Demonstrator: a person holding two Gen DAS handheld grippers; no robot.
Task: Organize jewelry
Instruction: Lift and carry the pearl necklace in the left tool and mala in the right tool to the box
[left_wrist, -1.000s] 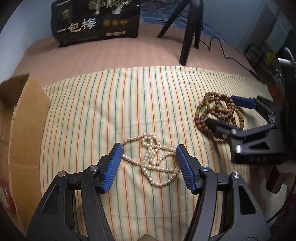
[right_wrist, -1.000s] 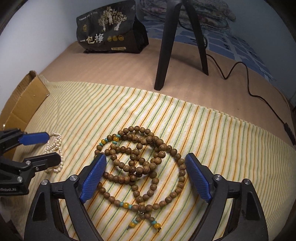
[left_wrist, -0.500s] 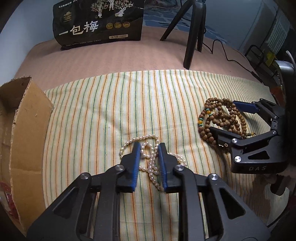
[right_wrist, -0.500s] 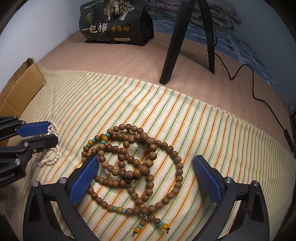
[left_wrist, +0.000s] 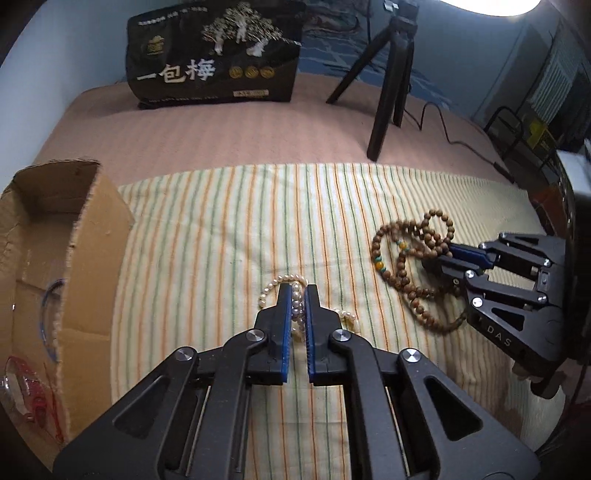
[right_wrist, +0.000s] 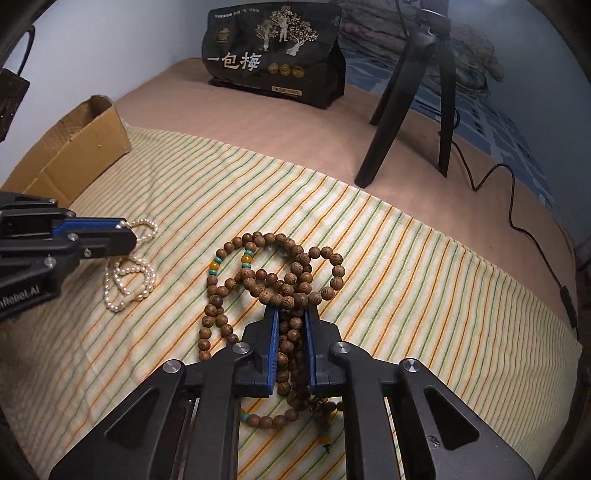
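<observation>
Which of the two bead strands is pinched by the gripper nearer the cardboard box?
The white pearl strand, clamped in the left gripper beside the cardboard box. The brown wooden bead strand lies farther away, pinched by the right gripper.

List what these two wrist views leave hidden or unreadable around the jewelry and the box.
- Cardboard box contents, left wrist view: cut off by the picture edge; only a clear plastic item with red shows, kind unclear.
- Wooden bead necklace, right wrist view: its middle strands are covered by the right hand-held gripper shut on it.
- Pearl necklace, left wrist view: mostly under the left hand-held gripper.
- Tripod top: cut off in both views.
</observation>
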